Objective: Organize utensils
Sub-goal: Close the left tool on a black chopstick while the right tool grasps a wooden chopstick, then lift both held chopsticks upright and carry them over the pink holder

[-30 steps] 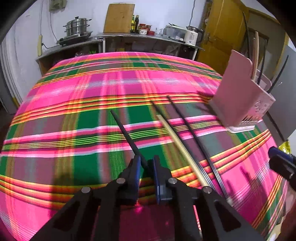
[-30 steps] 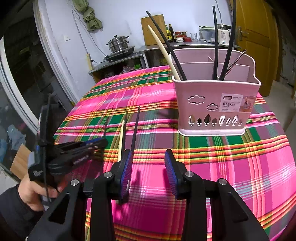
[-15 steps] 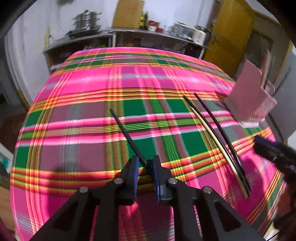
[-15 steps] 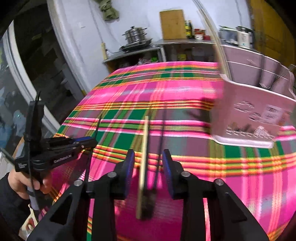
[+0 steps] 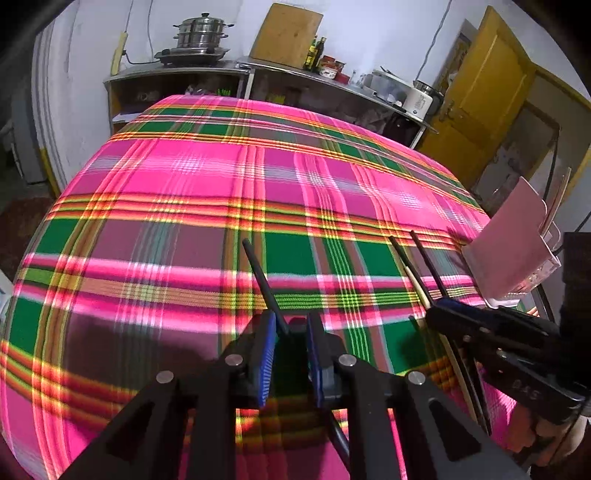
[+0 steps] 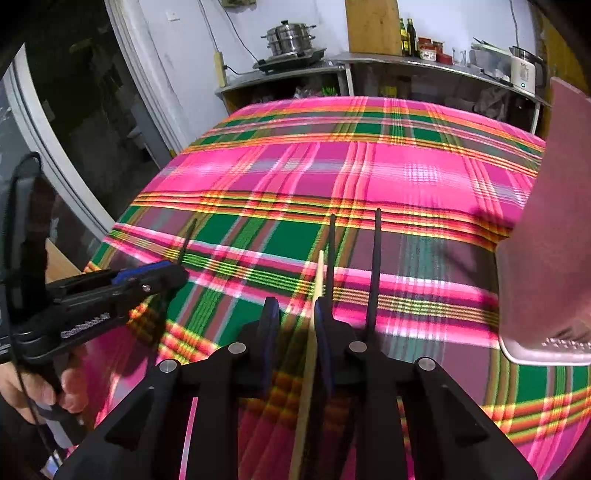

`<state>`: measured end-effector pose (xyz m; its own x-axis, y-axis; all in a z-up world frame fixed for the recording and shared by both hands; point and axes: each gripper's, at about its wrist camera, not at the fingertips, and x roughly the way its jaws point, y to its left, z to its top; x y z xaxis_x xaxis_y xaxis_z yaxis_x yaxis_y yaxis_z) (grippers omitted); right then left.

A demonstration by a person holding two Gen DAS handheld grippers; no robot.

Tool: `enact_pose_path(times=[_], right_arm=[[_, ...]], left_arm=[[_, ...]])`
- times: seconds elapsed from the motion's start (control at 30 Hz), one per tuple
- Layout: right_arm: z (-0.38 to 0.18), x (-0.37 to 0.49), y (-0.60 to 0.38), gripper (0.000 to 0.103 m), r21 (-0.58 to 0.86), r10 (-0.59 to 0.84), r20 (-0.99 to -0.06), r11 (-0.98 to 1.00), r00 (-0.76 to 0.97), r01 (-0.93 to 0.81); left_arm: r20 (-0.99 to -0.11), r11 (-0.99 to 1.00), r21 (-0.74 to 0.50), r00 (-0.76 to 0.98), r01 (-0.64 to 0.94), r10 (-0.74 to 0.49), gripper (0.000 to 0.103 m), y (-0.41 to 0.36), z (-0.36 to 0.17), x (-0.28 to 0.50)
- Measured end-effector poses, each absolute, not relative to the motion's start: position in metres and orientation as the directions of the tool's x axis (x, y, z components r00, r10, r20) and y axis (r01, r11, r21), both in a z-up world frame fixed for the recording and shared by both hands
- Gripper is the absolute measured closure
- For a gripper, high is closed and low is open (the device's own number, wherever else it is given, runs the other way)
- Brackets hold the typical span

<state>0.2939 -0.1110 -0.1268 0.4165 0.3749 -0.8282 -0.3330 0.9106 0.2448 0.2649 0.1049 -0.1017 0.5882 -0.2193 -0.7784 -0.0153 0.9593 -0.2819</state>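
Note:
My left gripper (image 5: 291,321) is shut on a black chopstick (image 5: 260,273) that pokes forward over the plaid tablecloth (image 5: 207,184); it also shows in the right wrist view (image 6: 147,277), held by a hand. My right gripper (image 6: 295,310) is low over the cloth, its jaws closing. A cream chopstick (image 6: 318,273) lies between them against the right pad, with the left pad still apart from it. One black chopstick (image 6: 331,236) runs beside it and another (image 6: 376,258) lies outside the right finger. A pink utensil basket (image 6: 546,258) stands at the right.
Behind the table a metal counter (image 5: 229,72) carries a steamer pot (image 5: 199,33), a wooden board (image 5: 286,33), bottles and a kettle (image 6: 522,72). A yellow door (image 5: 480,92) is at the back right. The table's left edge drops off near a glass door (image 6: 74,147).
The right gripper dropped toward the chopsticks on the cloth and its jaws narrowed around the cream one. The left gripper drifted left, away from the basket, still carrying its black chopstick.

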Motion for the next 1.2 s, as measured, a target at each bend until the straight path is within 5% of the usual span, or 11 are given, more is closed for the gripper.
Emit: enact_pose_path(times=[0.7,0.77,1.2], right_arm=[[-0.134,0.310,-0.094,0.094,0.102,0.258,-0.869,0.928,0.421,-0.358],[-0.133,0.309,-0.091,0.096,0.093,0.248,-0.872,0.930,0.422,-0.355],[-0.104,0.308,-0.108,0.097,0.150,0.294,-0.848,0.931,0.441,-0.333]], left_arm=[[-0.799,0.988,-0.153,0.587,0.005,-0.127,0.083,0.080,-0.102,0.276],[-0.805,0.990,-0.143,0.583,-0.004,-0.114,0.093,0.081,-0.102,0.277],[-0.783,0.975,-0.220,0.594,0.010,-0.183,0.098,0.092,-0.080,0.272]])
